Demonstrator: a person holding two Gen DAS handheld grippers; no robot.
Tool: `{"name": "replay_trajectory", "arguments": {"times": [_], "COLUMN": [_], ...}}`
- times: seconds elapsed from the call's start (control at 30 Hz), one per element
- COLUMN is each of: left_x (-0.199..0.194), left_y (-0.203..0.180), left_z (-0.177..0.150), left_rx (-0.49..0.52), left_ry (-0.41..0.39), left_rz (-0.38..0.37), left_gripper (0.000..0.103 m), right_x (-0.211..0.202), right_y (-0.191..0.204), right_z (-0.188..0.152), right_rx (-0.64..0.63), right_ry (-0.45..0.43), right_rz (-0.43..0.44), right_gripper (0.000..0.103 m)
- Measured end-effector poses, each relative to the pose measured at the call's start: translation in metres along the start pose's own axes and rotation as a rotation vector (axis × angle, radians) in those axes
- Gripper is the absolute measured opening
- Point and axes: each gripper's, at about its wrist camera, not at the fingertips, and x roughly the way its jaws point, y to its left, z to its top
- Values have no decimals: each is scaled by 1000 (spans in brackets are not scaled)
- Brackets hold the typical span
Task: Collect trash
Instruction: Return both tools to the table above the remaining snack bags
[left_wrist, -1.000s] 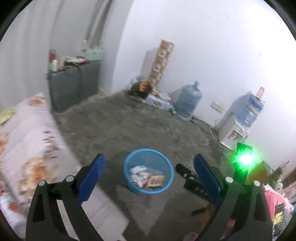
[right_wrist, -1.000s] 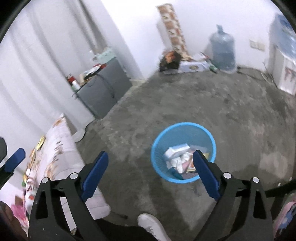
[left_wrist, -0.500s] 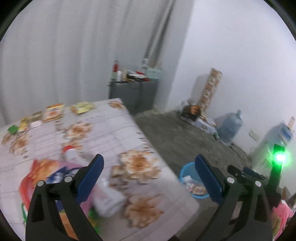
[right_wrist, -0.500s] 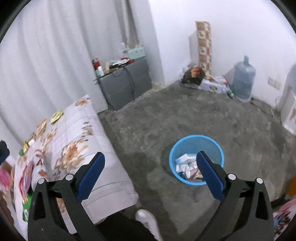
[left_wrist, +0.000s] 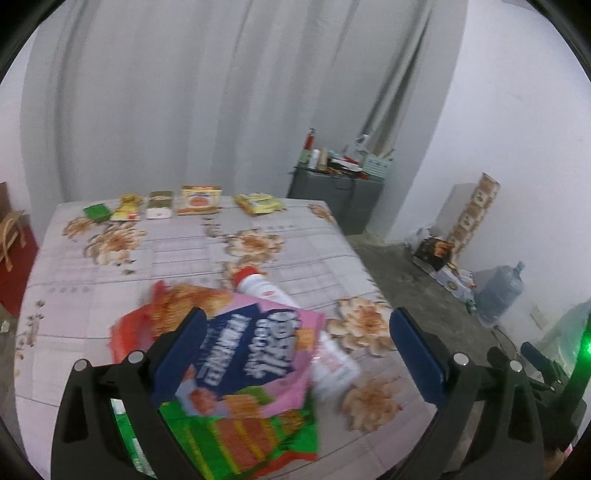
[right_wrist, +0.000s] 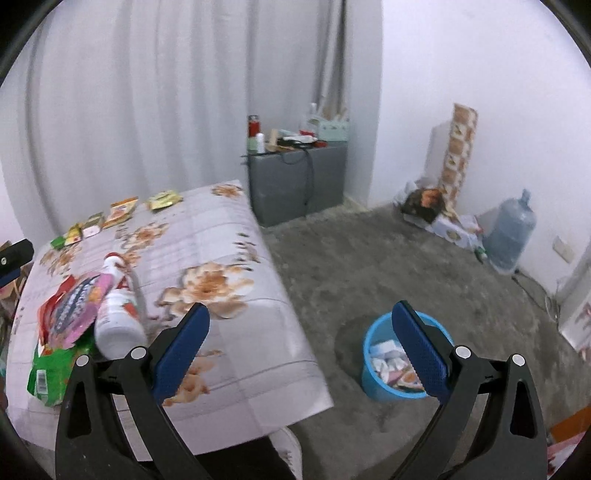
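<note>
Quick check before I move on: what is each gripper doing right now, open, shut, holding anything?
Left gripper: open, holding nothing.
Right gripper: open, holding nothing.

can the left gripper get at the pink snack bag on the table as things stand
Probably yes. The left gripper is open, and the pink snack bag lies on top of the pile between its fingers with nothing over it. The white bottle lies partly under the bag's far edge and might get nudged.
</note>
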Motion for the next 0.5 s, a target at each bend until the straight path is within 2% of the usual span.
{"name": "replay_trajectory", "arguments": {"times": [0.23, 0.33, 0.43, 0.5], "left_x": [0, 0, 0, 0], "left_y": [33, 45, 54, 60], "left_z": [-3, -6, -8, -9], "left_rx": [-42, -56, -62, -72], "left_ry": [4, 7, 7, 6], "left_rz": [68, 89, 109, 114], "left_gripper": [97, 97, 97, 97], "right_x": [2, 10, 22, 26], "right_y": [38, 50, 54, 48], "right_z": [-3, -8, -13, -13], "right_rx": [-49, -45, -38, -24], "right_ry": [32, 78, 135, 142], "right_rz": [88, 125, 182, 201], "right_gripper": [95, 95, 95, 95]}}
